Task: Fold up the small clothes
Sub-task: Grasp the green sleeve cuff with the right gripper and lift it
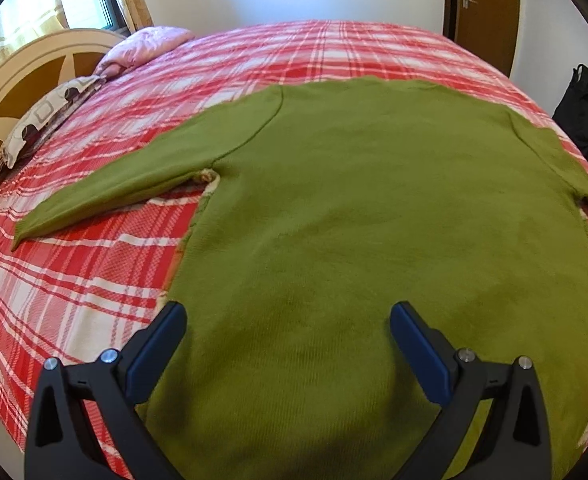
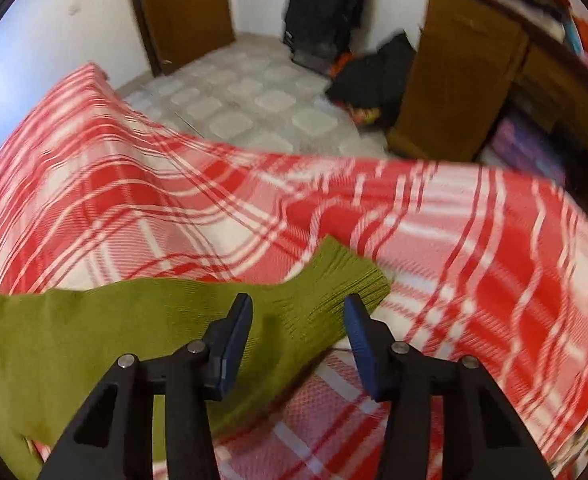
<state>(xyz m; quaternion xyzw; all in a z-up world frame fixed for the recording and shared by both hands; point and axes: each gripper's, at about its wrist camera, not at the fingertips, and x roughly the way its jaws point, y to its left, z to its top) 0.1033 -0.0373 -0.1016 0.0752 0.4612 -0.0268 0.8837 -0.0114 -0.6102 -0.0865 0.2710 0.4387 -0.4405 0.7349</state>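
Note:
A green knit sweater (image 1: 373,208) lies flat on the red and white plaid bed cover (image 1: 94,280), back up, with one sleeve (image 1: 126,184) stretched out to the left. My left gripper (image 1: 288,316) is open and hovers over the sweater's lower part, near its left edge. In the right wrist view the other sleeve (image 2: 198,320) lies on the plaid cover (image 2: 493,260), its ribbed cuff (image 2: 345,276) just ahead. My right gripper (image 2: 297,306) is open, its fingers on either side of the sleeve near the cuff, holding nothing.
Pillows (image 1: 54,120) and a cream headboard (image 1: 22,76) stand at the far left of the bed. A wooden door (image 1: 485,12) and a black bag (image 1: 585,112) are behind. The bed's edge drops to a tiled floor (image 2: 254,96), with a wooden cabinet (image 2: 453,72) and dark bags (image 2: 325,4) beyond.

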